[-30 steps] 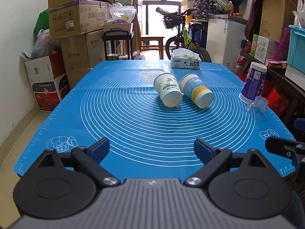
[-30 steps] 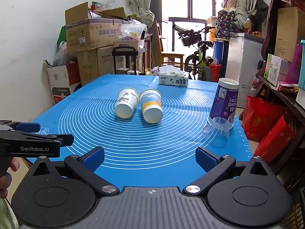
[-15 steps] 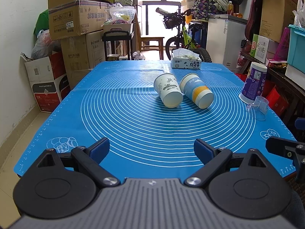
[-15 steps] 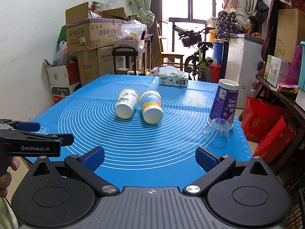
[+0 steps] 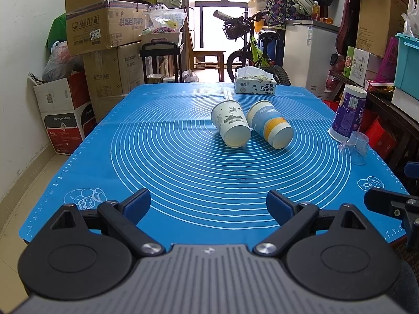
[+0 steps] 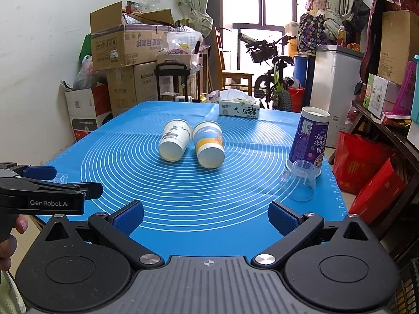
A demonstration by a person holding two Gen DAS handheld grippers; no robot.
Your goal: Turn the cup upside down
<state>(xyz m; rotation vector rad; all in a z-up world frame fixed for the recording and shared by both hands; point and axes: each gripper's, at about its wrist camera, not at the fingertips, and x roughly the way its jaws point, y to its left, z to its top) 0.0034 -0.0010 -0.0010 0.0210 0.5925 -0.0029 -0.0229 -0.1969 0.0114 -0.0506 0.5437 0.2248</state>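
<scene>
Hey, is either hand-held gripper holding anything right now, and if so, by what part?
Nothing is held. The left hand-held gripper and right hand-held gripper are both open, short of the two paper cups lying on the mat.

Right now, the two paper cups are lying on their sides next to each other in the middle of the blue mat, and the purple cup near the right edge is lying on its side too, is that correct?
Not quite. The two paper cups do lie on their sides next to each other on the blue mat, but the purple cup near the right edge stands upside down, wide rim on the mat, not on its side. The right wrist view shows it most clearly.
</scene>
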